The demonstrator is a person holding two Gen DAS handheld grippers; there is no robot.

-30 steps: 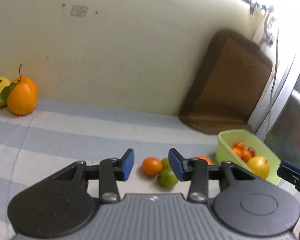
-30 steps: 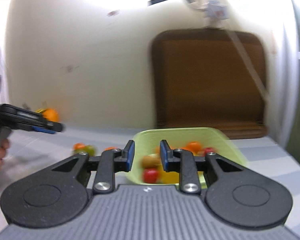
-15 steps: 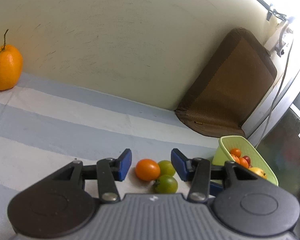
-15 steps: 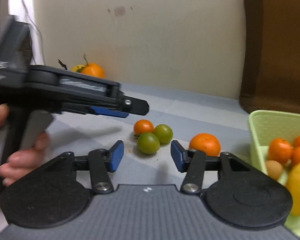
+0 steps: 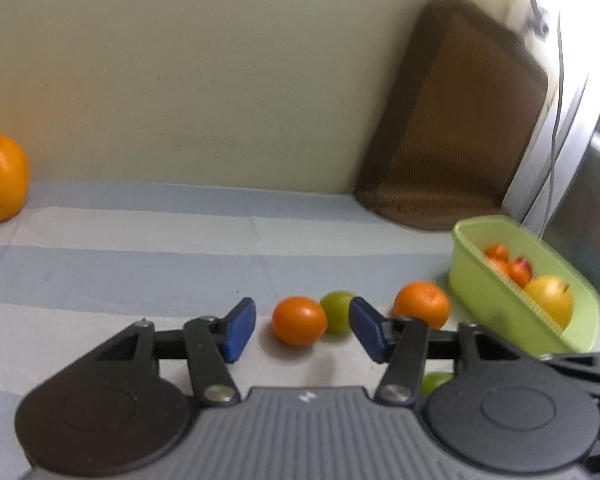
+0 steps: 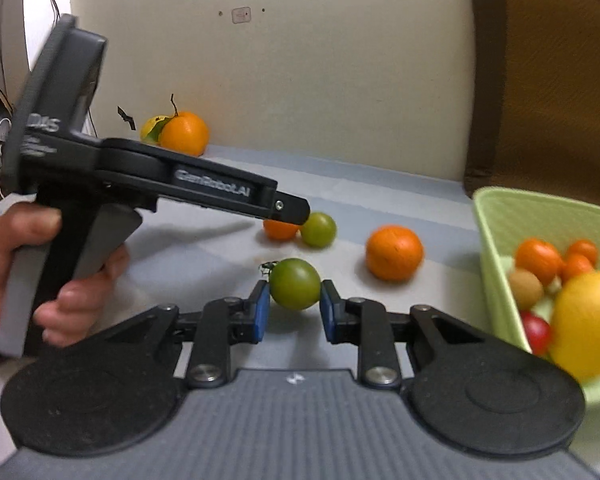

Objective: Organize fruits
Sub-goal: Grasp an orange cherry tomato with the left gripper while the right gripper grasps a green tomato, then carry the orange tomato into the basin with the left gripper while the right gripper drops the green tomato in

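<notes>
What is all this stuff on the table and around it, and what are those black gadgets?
green tomato: one, dark green, between the right gripper's fingers
small orange tomato: one, orange, ahead of the left gripper
light green tomato: one, touching the orange tomato
mandarin: one, orange, on the cloth near the basket
basket: one, lime green, at the right, holding mixed small fruits
stemmed orange: one, far back by the wall
yellow citrus: one, behind that orange
striped cloth: blue and white, covering the table
brown cushion: one, leaning on the wall
left gripper: black, blue fingers, open
right gripper: black, blue fingers around the green tomato
person's hand: holding the left gripper's handle
</notes>
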